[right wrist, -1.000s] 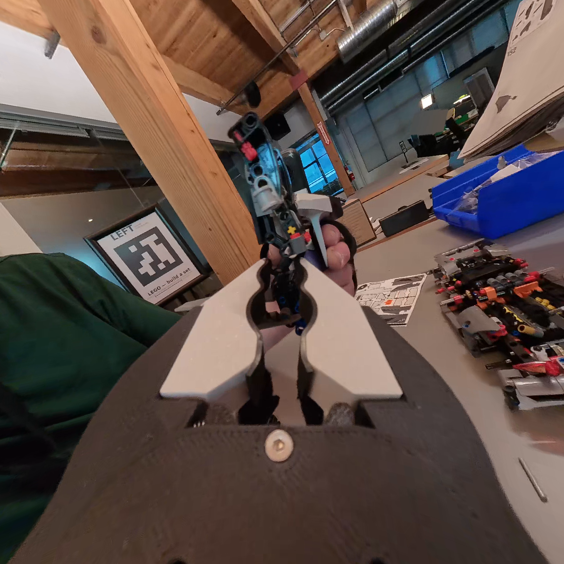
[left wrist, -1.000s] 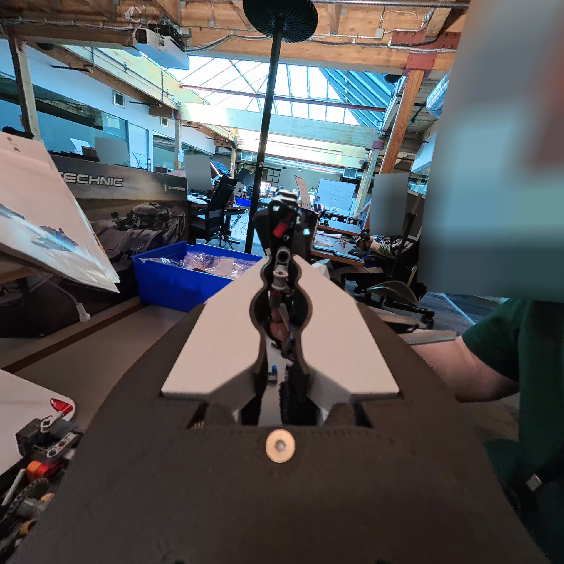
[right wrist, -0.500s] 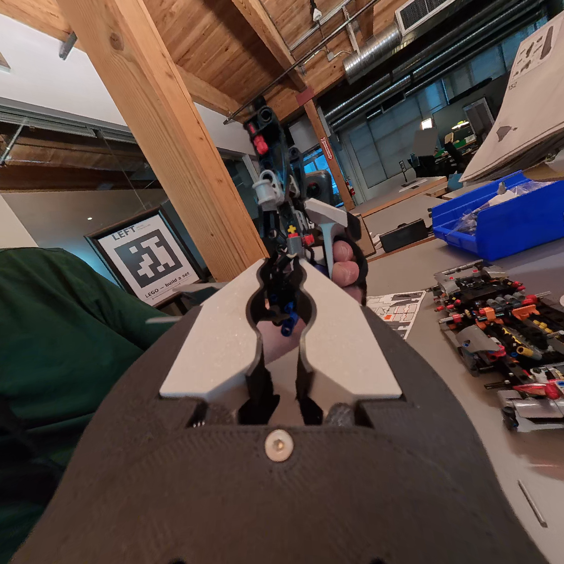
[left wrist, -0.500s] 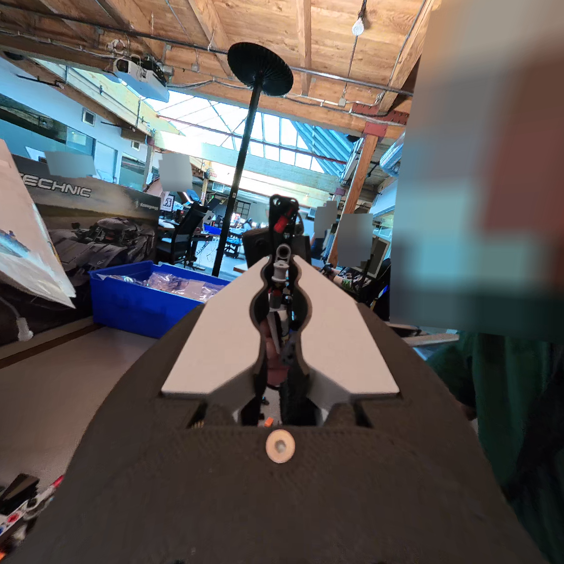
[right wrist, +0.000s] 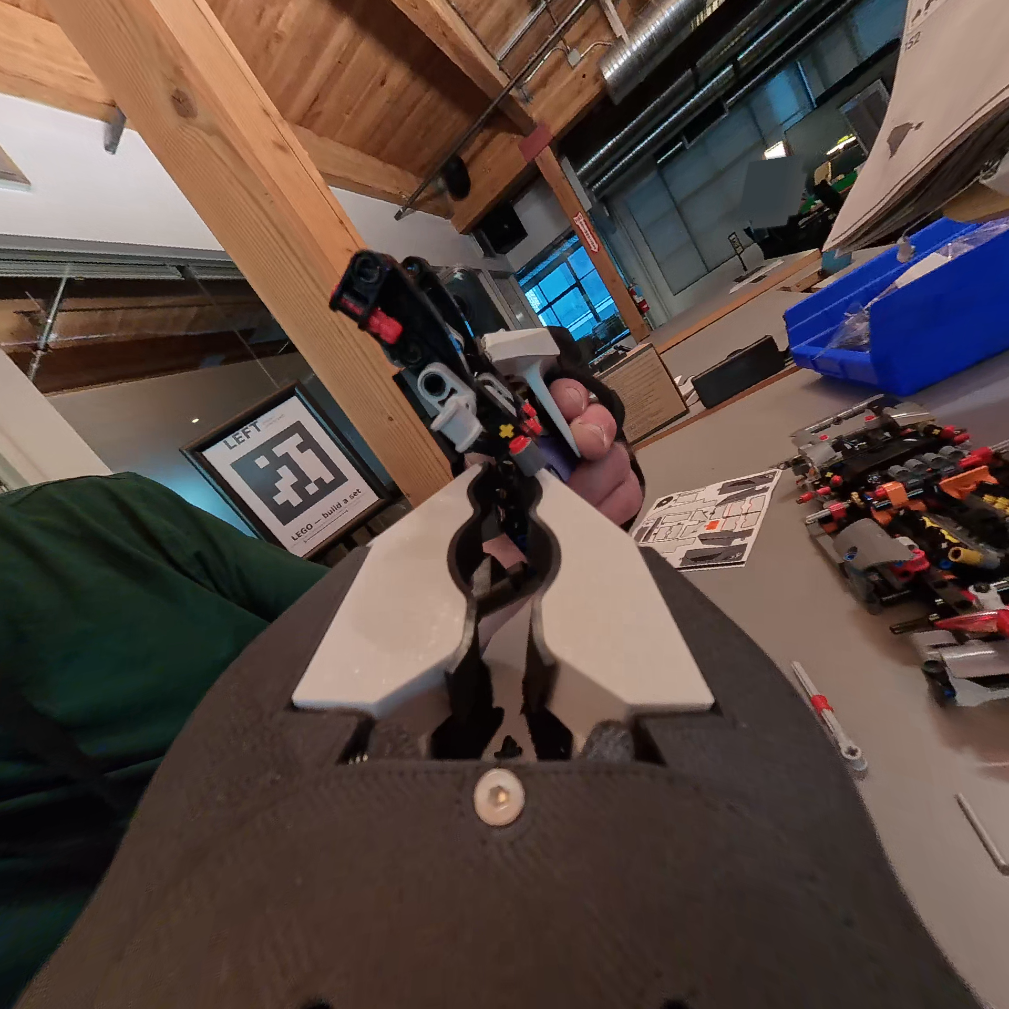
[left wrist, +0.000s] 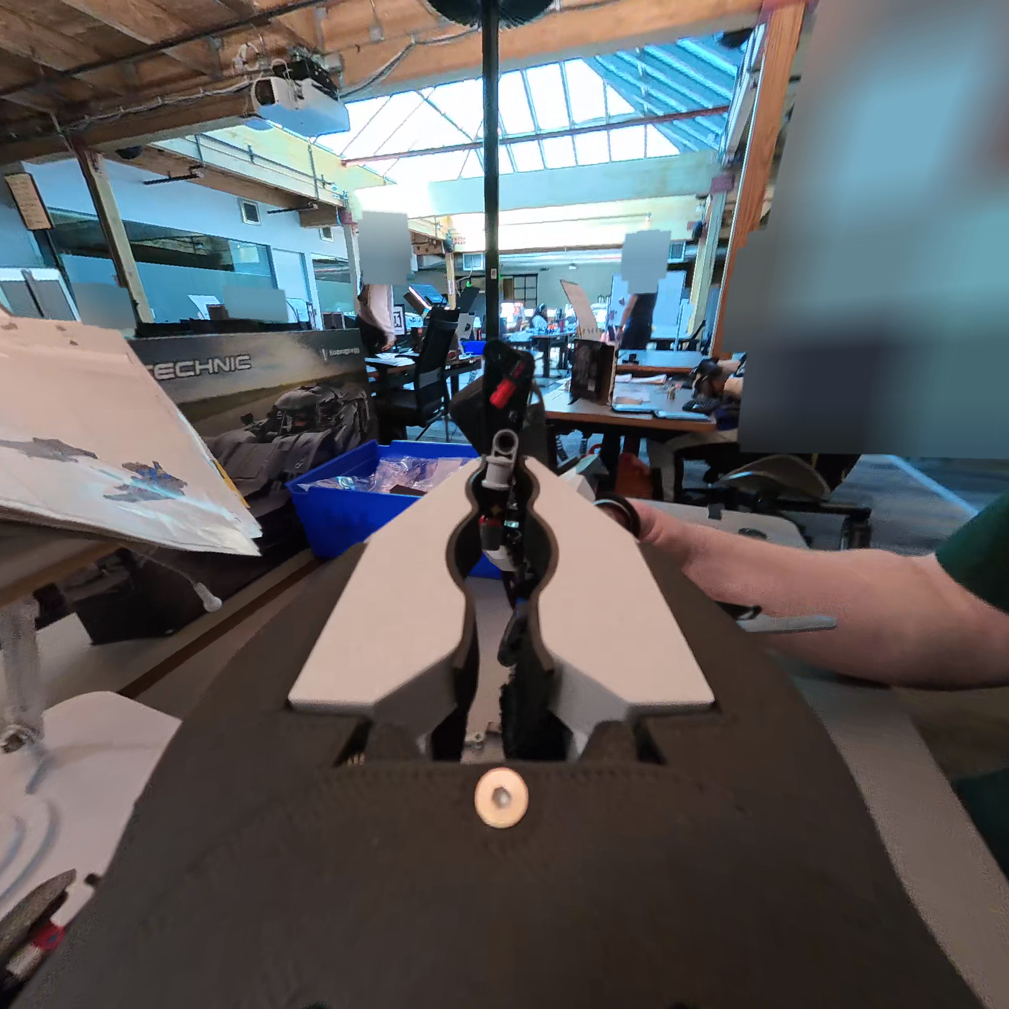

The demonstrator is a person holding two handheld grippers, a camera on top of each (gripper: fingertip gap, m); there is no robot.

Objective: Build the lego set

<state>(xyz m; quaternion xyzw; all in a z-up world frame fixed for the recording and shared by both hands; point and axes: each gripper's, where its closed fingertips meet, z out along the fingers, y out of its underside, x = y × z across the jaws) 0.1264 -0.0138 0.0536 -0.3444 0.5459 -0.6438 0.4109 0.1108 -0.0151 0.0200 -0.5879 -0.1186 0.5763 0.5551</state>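
Observation:
Both grippers hold one small black lego sub-assembly up in the air above the table. In the left wrist view my left gripper [left wrist: 502, 469] is shut on it. Its grey connector [left wrist: 499, 453] and a black beam with a red pin [left wrist: 508, 387] stick out past the fingertips. In the right wrist view my right gripper [right wrist: 505, 475] is shut on the sub-assembly's [right wrist: 420, 349] lower end. The piece leans up and to the left. Behind it a hand [right wrist: 595, 437] grips the other gripper's white trigger. The large part-built lego chassis [right wrist: 917, 518] lies on the table to the right.
A blue bin [left wrist: 349, 508] of bagged parts, the set's box [left wrist: 262, 393] and an open instruction booklet [left wrist: 98, 447] stand at the table's back. A sticker sheet [right wrist: 710, 518] and a loose axle [right wrist: 824, 710] lie on the grey table. A forearm [left wrist: 819, 600] crosses on the right. My two grippers' fingertips are within a few centimetres of each other.
The held sub-assembly has tilted further left in the right wrist view. The left wrist view has swung down and right, so the forearm now shows. Both grippers stay shut.

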